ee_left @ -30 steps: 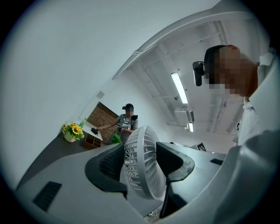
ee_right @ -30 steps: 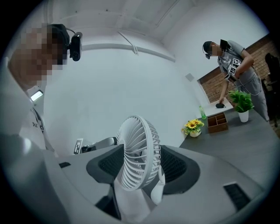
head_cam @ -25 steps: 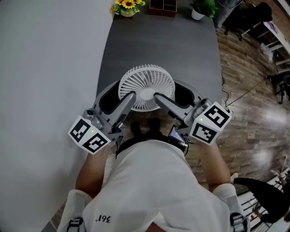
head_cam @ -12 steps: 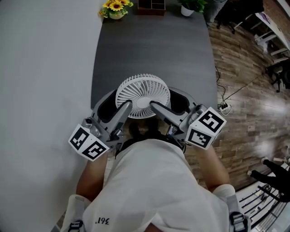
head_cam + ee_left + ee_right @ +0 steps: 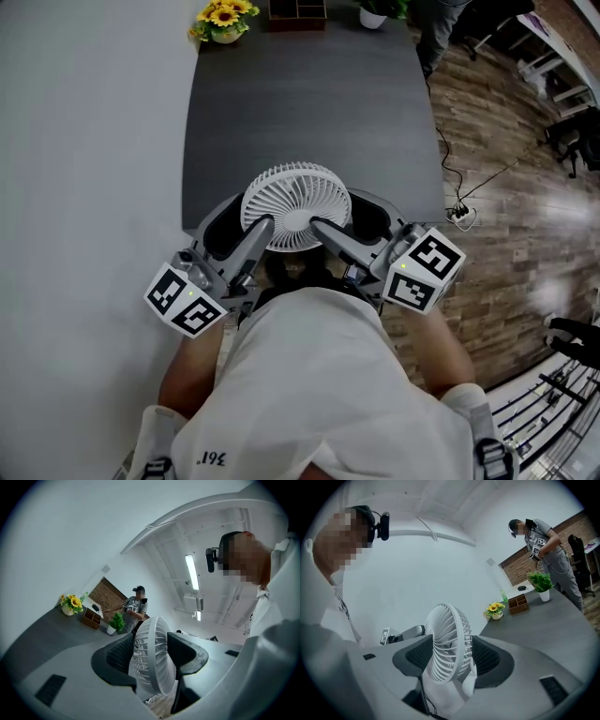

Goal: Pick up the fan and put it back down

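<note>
Fan [image 5: 296, 206] is held in the air at chest height, over the near edge of the table [image 5: 309, 103]. Left gripper [image 5: 242, 225] and right gripper [image 5: 356, 223] each have their jaws closed on the grille, one per side. The disc faces up. The tabletop lies forward and below, so set-down probably goes out and down, both arms sharing equally.

Steep overhead view; opposed close-ups of fan [image 5: 296, 208].
</note>
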`<action>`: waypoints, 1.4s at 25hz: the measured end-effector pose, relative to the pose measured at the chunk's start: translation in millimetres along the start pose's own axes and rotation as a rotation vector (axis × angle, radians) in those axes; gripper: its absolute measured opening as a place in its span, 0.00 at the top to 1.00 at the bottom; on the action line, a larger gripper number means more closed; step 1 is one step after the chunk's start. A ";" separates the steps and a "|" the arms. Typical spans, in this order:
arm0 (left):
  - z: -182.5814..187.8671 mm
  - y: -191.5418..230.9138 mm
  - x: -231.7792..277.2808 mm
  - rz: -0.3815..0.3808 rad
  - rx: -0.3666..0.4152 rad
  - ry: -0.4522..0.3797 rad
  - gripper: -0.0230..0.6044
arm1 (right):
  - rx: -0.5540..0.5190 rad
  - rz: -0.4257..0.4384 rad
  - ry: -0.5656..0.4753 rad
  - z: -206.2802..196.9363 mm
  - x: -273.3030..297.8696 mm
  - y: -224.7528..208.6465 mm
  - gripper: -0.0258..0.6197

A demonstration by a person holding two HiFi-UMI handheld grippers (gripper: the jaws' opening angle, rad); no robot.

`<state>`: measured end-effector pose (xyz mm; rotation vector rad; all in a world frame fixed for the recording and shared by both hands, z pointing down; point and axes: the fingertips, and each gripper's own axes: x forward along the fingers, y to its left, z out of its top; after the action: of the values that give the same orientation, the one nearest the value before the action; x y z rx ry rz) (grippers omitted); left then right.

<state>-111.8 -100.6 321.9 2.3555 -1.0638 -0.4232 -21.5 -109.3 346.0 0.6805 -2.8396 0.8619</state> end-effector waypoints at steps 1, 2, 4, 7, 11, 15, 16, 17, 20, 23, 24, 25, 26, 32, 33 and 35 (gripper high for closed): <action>-0.1 0.0 0.6 -0.002 -0.003 0.004 0.57 | 0.003 -0.003 -0.001 0.0 -0.5 -0.3 0.55; -0.2 -0.1 1.2 -0.004 -0.005 0.007 0.57 | 0.006 -0.006 -0.001 0.0 -1.0 -0.5 0.55; -1.1 0.1 1.6 -0.008 -0.009 0.012 0.57 | 0.009 -0.011 -0.001 -1.0 -1.5 -1.1 0.55; -2.9 1.1 2.6 -0.013 -0.014 0.020 0.57 | 0.012 -0.015 0.001 -2.9 -1.8 -2.6 0.55; -4.9 2.2 2.6 -0.019 -0.020 0.027 0.57 | 0.013 -0.019 0.001 -5.3 -1.9 -3.6 0.55; -8.2 3.4 1.9 -0.023 -0.026 0.036 0.57 | 0.016 -0.024 0.001 -8.4 -2.2 -4.4 0.55; -8.2 3.6 2.2 -0.023 -0.027 0.038 0.57 | 0.017 -0.025 0.001 -8.2 -2.2 -4.6 0.55; -7.9 3.7 2.7 -0.024 -0.028 0.040 0.57 | 0.017 -0.026 0.001 -7.7 -2.1 -4.7 0.55; -8.0 4.2 3.4 -0.024 -0.033 0.045 0.57 | 0.015 -0.031 0.006 -7.2 -2.0 -5.0 0.55; -10.1 4.6 2.9 -0.025 -0.039 0.051 0.57 | 0.011 -0.035 0.009 -8.3 -2.4 -5.0 0.55; -10.4 4.7 2.9 -0.025 -0.041 0.052 0.57 | 0.010 -0.037 0.009 -8.4 -2.7 -5.0 0.55; -10.5 4.5 3.0 -0.026 -0.043 0.054 0.57 | 0.009 -0.039 0.009 -8.2 -3.0 -4.8 0.55; -10.3 4.3 3.3 -0.027 -0.044 0.056 0.57 | 0.008 -0.041 0.009 -7.9 -3.3 -4.7 0.55; -12.0 7.8 4.0 -0.031 -0.047 0.064 0.57 | 0.013 -0.047 0.009 -10.4 -1.4 -6.9 0.55; -12.4 9.4 3.9 -0.031 -0.048 0.065 0.57 | 0.015 -0.048 0.009 -11.1 -0.1 -7.6 0.55; -12.3 11.0 3.5 -0.032 -0.049 0.065 0.57 | 0.018 -0.050 0.006 -11.7 1.4 -7.8 0.55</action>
<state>-110.3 -105.4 338.0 2.3296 -0.9765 -0.3773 -19.7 -109.2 360.0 0.7460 -2.7997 0.8810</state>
